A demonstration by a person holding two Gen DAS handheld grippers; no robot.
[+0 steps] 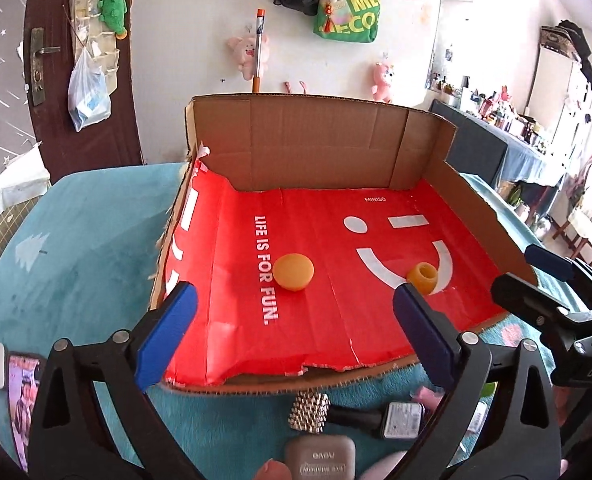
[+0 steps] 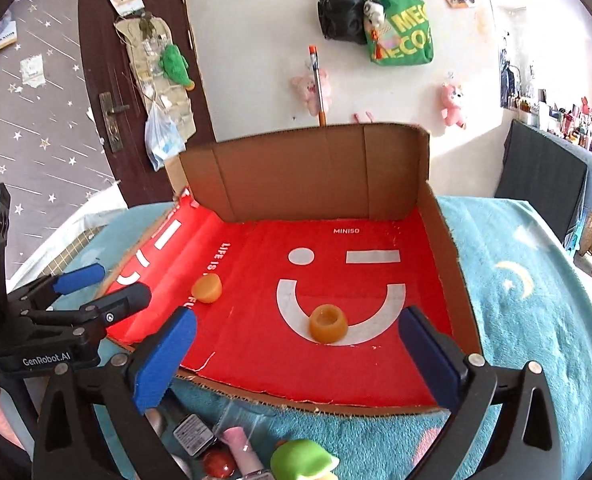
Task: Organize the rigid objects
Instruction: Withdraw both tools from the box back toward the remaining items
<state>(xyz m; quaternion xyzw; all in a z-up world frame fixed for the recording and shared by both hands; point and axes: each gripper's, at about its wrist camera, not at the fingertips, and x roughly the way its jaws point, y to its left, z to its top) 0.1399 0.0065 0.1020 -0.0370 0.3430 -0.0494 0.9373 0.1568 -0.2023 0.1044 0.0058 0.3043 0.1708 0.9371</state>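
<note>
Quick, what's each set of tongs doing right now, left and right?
Left tongs: open, holding nothing; the orange cap lies free on the red tray.
Right tongs: open, holding nothing; the orange cup sits untouched between them.

The cardboard tray (image 2: 448,240) holds an orange cup (image 2: 328,324) near its front edge. An orange lid (image 2: 207,288) lies toward the tray's left side.

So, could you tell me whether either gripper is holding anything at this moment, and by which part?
Nothing is held. The left gripper and right gripper are both open and empty; the two orange pieces lie loose in the box.
</note>
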